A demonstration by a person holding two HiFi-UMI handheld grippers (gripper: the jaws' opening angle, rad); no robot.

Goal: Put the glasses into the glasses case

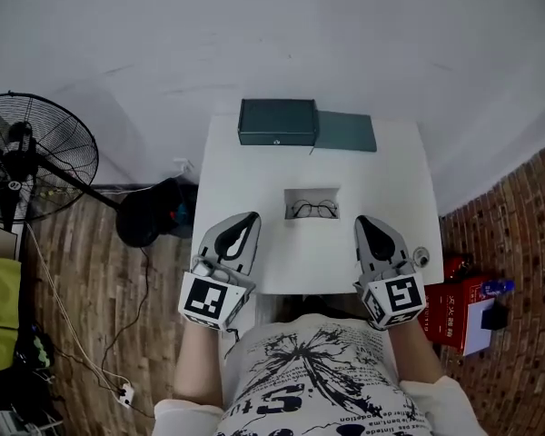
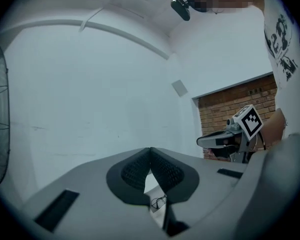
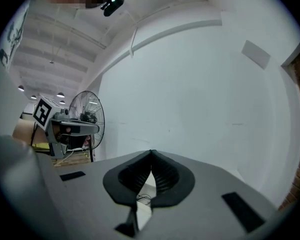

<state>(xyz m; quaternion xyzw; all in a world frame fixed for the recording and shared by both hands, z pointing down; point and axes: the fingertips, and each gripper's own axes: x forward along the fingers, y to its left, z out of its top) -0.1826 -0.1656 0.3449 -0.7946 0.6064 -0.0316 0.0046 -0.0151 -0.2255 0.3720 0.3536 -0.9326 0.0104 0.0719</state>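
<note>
Thin round-rimmed glasses [image 1: 312, 210] lie on a small white tray [image 1: 293, 194] in the middle of the white table [image 1: 245, 166]. A dark green glasses case [image 1: 277, 122] stands at the table's far edge, with a flat green panel [image 1: 347, 132] lying against its right side. My left gripper [image 1: 252, 217] hovers over the near left of the table, shut and holding nothing. My right gripper [image 1: 362, 221] hovers at the near right, also shut and holding nothing. Both point toward the glasses. The glasses [image 2: 158, 202] [image 3: 144, 199] peek through the slit below each pair of touching jaws.
A small round object [image 1: 421, 256] sits at the table's right edge. On the floor, a standing fan [image 1: 36, 157] and a black bag [image 1: 150, 212] are to the left. A red box [image 1: 454, 312] is to the right. A white wall is behind.
</note>
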